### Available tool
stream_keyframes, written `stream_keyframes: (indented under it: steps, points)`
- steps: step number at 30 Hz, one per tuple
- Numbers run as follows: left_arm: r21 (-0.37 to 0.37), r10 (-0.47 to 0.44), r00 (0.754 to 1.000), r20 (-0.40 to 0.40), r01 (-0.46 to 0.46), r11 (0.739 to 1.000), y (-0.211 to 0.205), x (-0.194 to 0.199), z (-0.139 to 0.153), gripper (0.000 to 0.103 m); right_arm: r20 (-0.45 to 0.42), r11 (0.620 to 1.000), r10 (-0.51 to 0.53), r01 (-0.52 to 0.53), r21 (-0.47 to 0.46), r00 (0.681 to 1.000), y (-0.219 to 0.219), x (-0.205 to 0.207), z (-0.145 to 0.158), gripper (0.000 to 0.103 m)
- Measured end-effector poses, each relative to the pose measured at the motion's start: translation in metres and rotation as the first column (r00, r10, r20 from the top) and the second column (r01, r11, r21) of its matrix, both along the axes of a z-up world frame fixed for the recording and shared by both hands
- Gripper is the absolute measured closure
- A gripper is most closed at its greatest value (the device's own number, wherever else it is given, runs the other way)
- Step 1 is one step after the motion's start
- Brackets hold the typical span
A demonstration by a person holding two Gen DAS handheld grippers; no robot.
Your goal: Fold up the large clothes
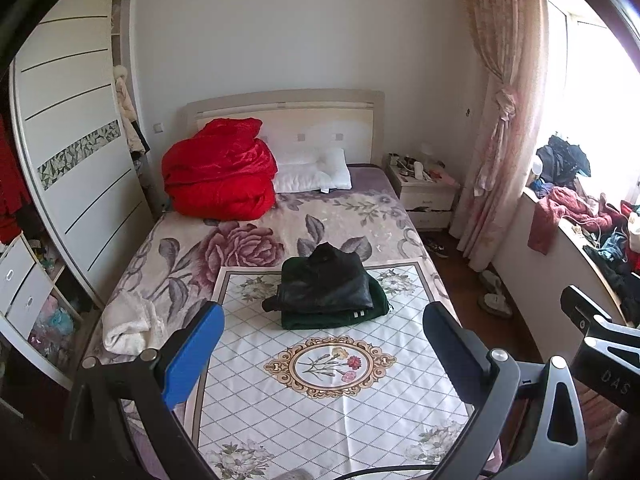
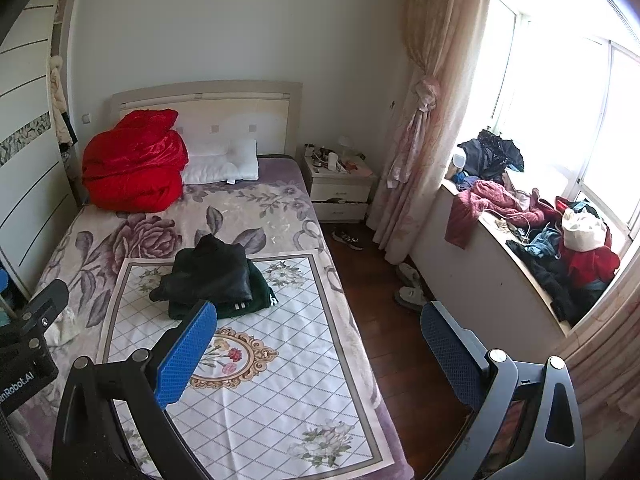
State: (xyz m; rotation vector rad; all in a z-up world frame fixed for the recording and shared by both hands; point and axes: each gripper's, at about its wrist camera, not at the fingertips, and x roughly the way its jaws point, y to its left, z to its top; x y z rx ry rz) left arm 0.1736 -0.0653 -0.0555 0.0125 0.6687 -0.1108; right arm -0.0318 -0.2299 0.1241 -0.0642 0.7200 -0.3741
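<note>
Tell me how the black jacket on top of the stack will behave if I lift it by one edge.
The black jacket looks like glossy leather, so it is probably heavy and slippery. It is folded loosely, a sleeve end poking out left, so it would likely unfold and droop. It may slide off the green garment if pushed.

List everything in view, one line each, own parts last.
black jacket: 1, black, folded, atop the green garment
green garment: 1, dark green, folded, on the white cloth
white cloth: 1, white with flowers, spread on the bed's near end
bed: 1, floral cover, room centre
red quilt: 1, red, bundled by the headboard
pillow: 1, white, beside the quilt
nightstand: 1, cream, cluttered, right of the bed
curtain: 1, pink, tied back
clothes pile: many, mixed colours, on the window ledge
wardrobe: 1, white, left wall
left gripper: blue pads, open, empty
right gripper: blue pads, open, empty
</note>
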Motion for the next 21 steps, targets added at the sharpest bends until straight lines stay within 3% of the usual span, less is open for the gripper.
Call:
stream_keyframes:
  steps: [21]
  points:
    - [0.005,0.044,0.999,0.009,-0.044,0.999,0.007,0.004,0.002,0.001,-0.004,0.999,0.048,-0.048,0.016,0.999,0.014,0.011,-0.001,0.000]
